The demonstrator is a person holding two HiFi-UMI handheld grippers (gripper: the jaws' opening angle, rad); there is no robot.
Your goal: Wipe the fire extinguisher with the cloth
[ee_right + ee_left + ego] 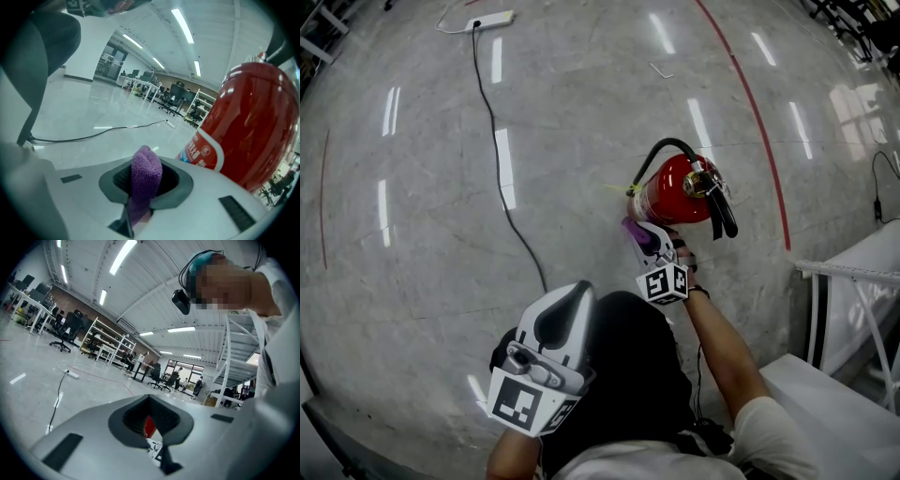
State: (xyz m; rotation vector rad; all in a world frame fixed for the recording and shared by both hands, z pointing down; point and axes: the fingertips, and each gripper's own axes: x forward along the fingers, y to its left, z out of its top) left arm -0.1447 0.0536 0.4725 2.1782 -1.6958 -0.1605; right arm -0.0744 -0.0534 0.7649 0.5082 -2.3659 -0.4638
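A red fire extinguisher (675, 187) stands on the floor, with a black hose and black handles on top. My right gripper (643, 234) is beside its near left side, shut on a folded purple cloth (635, 231). In the right gripper view the cloth (146, 178) sticks up between the jaws and the red cylinder (253, 131) fills the right side, close by; I cannot tell whether they touch. My left gripper (569, 302) is held back near the person's body, jaws together and holding nothing. A sliver of the red extinguisher (148, 426) shows past the left gripper (150, 420).
A black cable (502, 178) runs across the glossy floor from a white power strip (490, 19). A red floor line (759, 122) passes behind the extinguisher. A white frame and table (853, 281) stand at the right. Desks, chairs and shelves are far off.
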